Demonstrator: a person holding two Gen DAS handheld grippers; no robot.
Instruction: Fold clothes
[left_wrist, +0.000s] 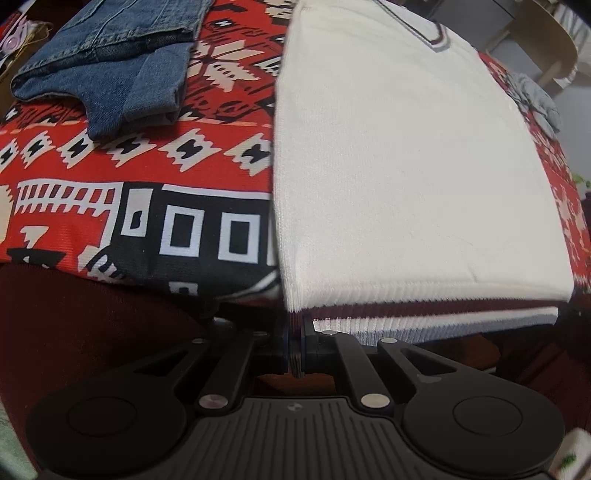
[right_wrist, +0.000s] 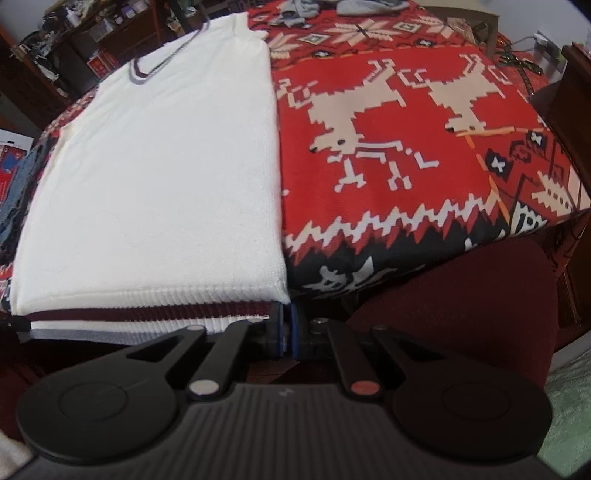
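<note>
With each hem corner of the white knit vest (left_wrist: 406, 166) pinched by the left gripper (left_wrist: 294, 354) and right gripper (right_wrist: 284, 332), the stretchy rib could be pulled free or skewed by uneven lifting.

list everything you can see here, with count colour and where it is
knit vest: one, white with maroon and grey trim, flat on the blanket, hem nearest the cameras
jeans: one, blue denim, folded, far left of the vest
blanket: one, red with white and black patterns, covering the surface
grey clothes: a crumpled few, far edge
left gripper: one, black, shut on the hem's left corner
right gripper: one, black, shut at the hem's right corner
</note>
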